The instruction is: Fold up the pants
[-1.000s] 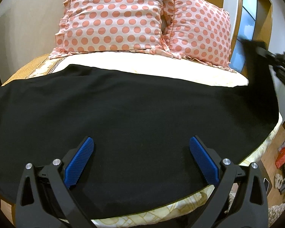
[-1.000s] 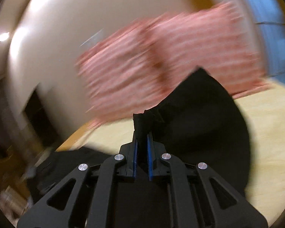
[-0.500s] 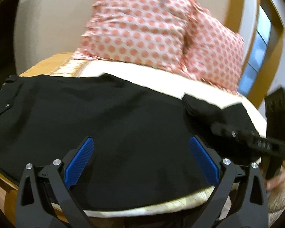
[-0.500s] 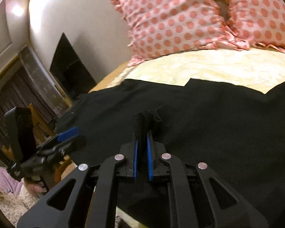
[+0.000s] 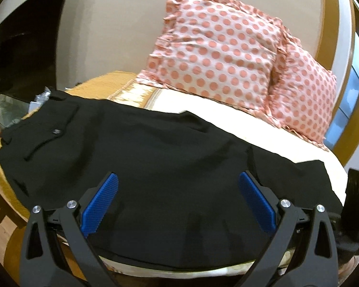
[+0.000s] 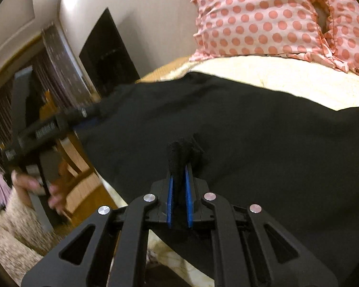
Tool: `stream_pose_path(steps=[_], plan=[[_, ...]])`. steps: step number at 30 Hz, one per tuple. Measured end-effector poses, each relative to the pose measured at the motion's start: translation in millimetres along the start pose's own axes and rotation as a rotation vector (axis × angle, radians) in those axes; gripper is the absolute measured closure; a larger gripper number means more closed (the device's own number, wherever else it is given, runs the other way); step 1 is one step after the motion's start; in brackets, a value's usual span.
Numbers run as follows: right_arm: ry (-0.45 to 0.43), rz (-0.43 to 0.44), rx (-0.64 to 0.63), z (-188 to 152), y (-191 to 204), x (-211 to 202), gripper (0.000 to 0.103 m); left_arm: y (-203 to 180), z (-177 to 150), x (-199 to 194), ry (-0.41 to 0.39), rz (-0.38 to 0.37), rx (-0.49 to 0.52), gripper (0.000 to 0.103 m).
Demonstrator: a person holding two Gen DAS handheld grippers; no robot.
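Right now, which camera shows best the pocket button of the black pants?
The left wrist view. There the pocket button lies in plain sight on the black pants, near the waistband end on the left. In the right wrist view that end is blurred and partly behind the left gripper; no button can be seen.
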State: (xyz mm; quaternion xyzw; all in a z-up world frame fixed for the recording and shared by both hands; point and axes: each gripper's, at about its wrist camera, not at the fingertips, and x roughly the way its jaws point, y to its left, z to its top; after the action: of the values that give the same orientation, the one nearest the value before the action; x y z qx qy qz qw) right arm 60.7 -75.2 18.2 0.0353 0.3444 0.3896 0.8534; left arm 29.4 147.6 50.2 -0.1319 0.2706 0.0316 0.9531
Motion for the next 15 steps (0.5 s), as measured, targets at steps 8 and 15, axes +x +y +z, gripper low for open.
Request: stream_pose_path(steps=[8,15], plan=[[-0.086,0.002,0.013,20,-3,-30,0.074,45,19,-27,-0.098,0.123,-0.088,0.002],[0.057,-0.248,-0.187,15,19,5,0.071,100,24,-40,-0.098,0.214,-0.244,0.002]])
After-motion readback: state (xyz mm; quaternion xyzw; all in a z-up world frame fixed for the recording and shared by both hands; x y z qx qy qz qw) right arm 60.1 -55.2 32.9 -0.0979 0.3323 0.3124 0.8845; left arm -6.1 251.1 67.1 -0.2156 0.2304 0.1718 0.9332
